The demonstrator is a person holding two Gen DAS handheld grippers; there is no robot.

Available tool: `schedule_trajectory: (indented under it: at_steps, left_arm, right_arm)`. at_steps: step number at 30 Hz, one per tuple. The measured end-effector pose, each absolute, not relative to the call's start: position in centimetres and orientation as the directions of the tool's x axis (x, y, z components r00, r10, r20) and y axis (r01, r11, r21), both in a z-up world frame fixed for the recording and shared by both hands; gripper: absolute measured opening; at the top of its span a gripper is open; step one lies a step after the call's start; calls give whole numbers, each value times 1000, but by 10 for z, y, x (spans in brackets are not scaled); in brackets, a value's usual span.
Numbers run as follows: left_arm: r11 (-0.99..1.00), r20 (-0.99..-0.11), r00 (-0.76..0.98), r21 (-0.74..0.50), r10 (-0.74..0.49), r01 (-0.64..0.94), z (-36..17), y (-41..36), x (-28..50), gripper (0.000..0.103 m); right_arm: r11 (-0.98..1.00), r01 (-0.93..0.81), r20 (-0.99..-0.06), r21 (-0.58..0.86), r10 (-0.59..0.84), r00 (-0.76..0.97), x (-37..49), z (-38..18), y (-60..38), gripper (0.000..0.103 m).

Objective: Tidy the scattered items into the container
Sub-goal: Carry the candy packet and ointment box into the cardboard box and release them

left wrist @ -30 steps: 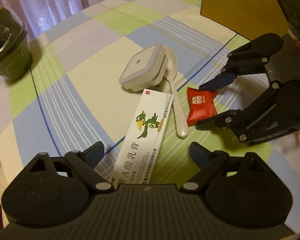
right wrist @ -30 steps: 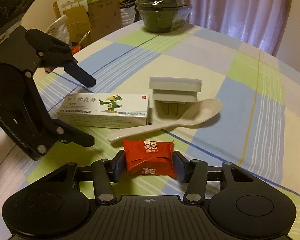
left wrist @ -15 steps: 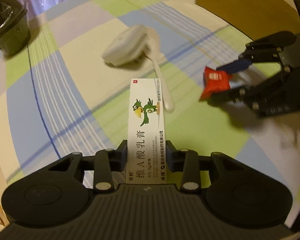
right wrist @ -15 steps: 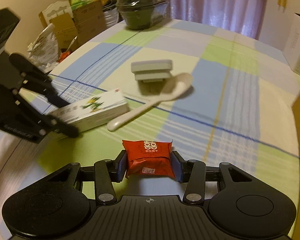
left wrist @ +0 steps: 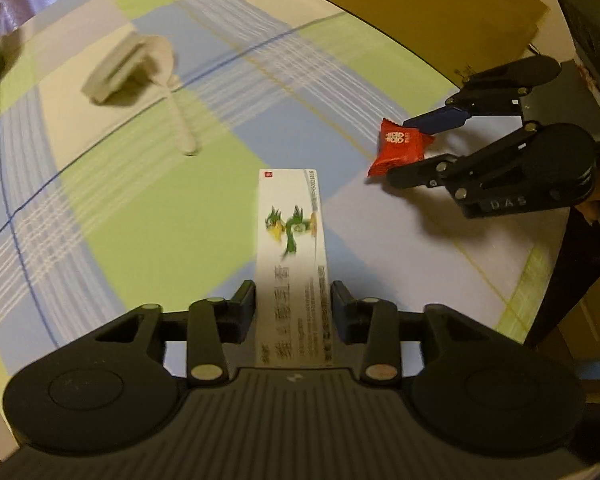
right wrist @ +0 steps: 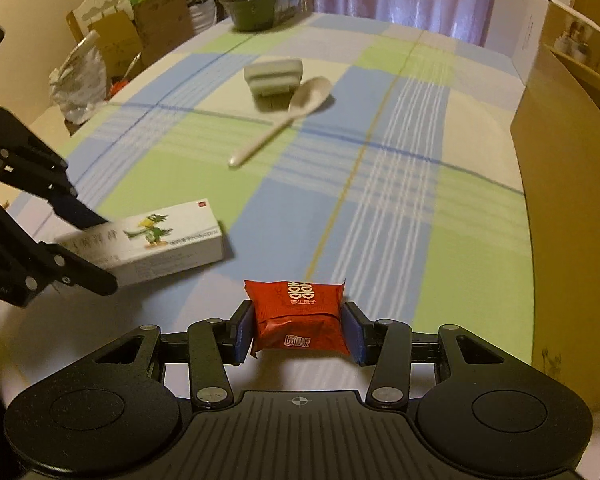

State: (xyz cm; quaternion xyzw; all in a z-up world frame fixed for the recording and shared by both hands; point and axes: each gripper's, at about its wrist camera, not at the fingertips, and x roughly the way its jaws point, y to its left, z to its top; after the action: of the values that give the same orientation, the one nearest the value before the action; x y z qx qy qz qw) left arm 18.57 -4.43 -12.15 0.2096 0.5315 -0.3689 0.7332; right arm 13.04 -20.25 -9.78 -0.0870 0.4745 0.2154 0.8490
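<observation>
Far left on the checked cloth of the counter (right wrist: 380,208), a dark bowl (right wrist: 256,8) sits near the back edge, wrapped in something shiny, with cardboard boxes (right wrist: 140,36) stacked beyond the rim. Moving in, the left claw (left wrist: 293,300) is clamped on the near end of a long white box (left wrist: 290,256) with a green bird printed on it; the right wrist view shows that box (right wrist: 168,240) jutting out from the claw's black fingers (right wrist: 80,272), though whether its far end rests on the cloth or hangs just over it is hard to call. Past it toward the middle of the counter lie a small white square case (right wrist: 274,74) and, just beside it, a pale spoon (right wrist: 284,120) with its bowl up against the case and its handle pointing back toward the claws. Both are well apart from either claw. Over to the right, the right claw (right wrist: 299,328) is closed on a red packet (right wrist: 300,312) with white characters, one blue pad on each side, and the left wrist view shows that packet (left wrist: 400,146) held clear above the cloth. At the far right stands the tall brown wall of a cardboard container (right wrist: 568,184), near the red packet, with a white carton (right wrist: 540,36) behind it.
</observation>
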Motion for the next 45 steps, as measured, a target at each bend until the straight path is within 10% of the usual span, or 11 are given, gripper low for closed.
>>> schedule_trajectory:
  at_steps: [14, 21, 45]
  left_arm:
    - [757, -919, 213, -126, -332, 641, -131, -59, 187, 62]
    - [780, -925, 223, -110, -307, 617, -136, -60, 186, 35]
    - [812, -903, 273, -125, -331, 570, -92, -59, 153, 33]
  right_arm:
    - [890, -456, -844, 31, 268, 465, 129, -111, -207, 58]
    - [897, -441, -842, 26, 258, 474, 128, -110, -207, 51]
    - [934, -355, -780, 43, 254, 572, 94, -54, -239, 48]
